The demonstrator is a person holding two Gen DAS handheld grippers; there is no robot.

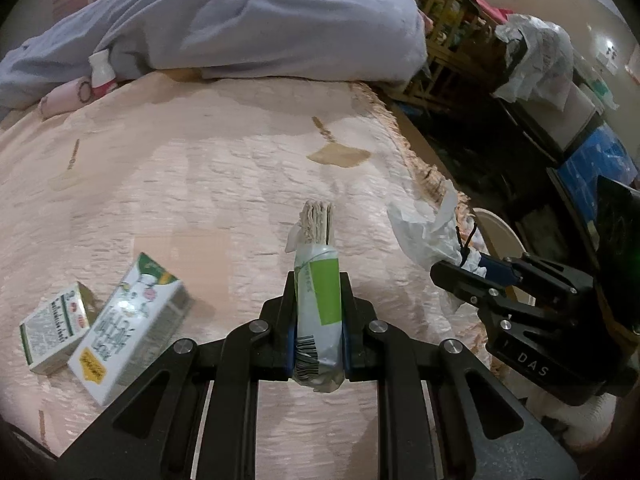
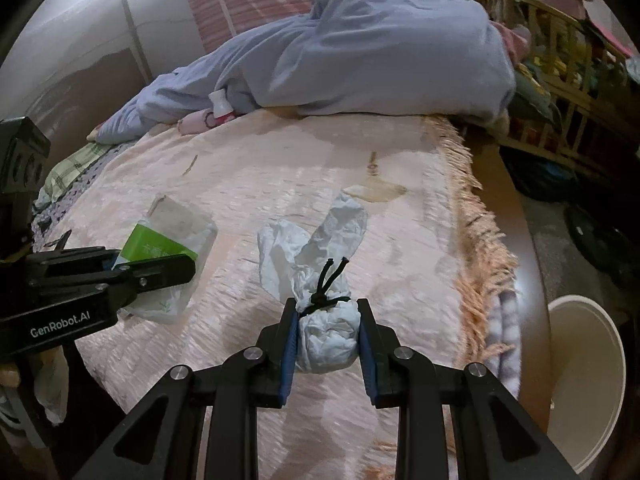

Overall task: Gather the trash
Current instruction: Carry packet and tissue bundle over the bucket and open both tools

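Note:
My left gripper [image 1: 317, 280] is shut on a green-and-white tissue pack [image 1: 318, 300] with tissues sticking out, held above the pink bedspread [image 1: 200, 184]. It also shows in the right wrist view [image 2: 160, 248], where the left gripper [image 2: 160, 268] is at the left. My right gripper [image 2: 327, 308] is shut on a crumpled white tissue wad [image 2: 326, 336] tied with a black cord. That wad [image 1: 424, 236] and the right gripper [image 1: 460, 270] show at the right in the left wrist view. Two small cartons [image 1: 132, 324] [image 1: 54, 330] lie on the bed at the left.
A white bin [image 2: 588, 380] stands on the floor beside the bed's fringed right edge. A blue duvet [image 1: 260, 20] is heaped at the far end with a small pink bottle [image 1: 102, 72]. Wooden furniture [image 2: 560, 80] and clutter fill the right side.

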